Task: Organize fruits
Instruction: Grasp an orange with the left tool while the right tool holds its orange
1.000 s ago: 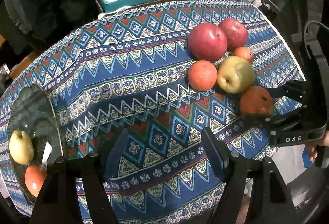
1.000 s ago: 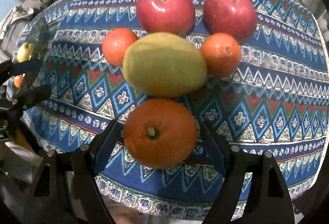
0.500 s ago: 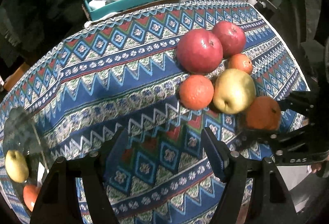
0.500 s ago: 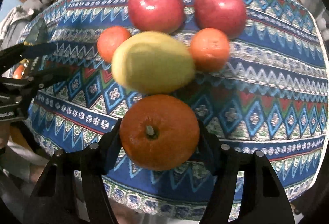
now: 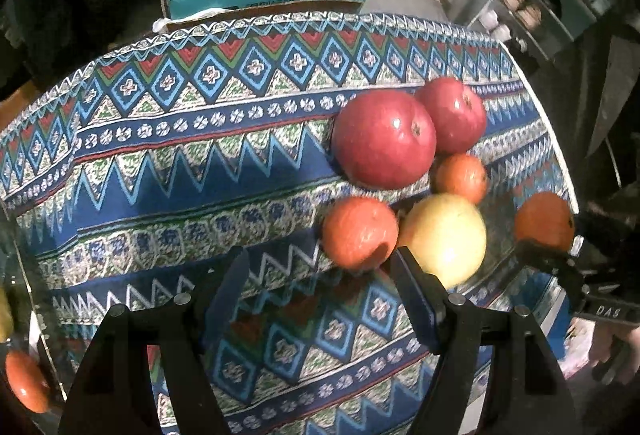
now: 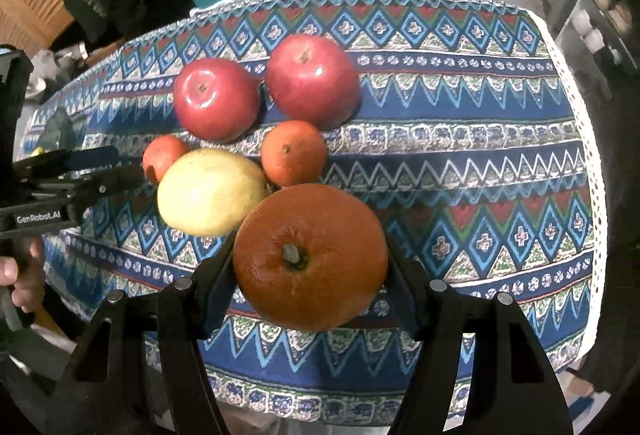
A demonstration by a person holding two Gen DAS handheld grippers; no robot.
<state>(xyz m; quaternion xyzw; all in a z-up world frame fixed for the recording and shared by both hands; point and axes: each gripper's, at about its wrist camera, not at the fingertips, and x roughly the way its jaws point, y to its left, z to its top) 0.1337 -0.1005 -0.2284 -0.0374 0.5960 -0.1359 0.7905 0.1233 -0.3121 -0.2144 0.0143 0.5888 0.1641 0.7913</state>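
The right tool is clamped on the large orange, its jaws having just closed against both sides, apparently lifted just clear of the patterned counter. The left tool stands apart and empty above the cloth, just beside a small orange and a yellow apple.

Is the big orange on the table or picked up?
Picked up: the right hand-held gripper clamps the big orange, which overlaps the yellow fruit.
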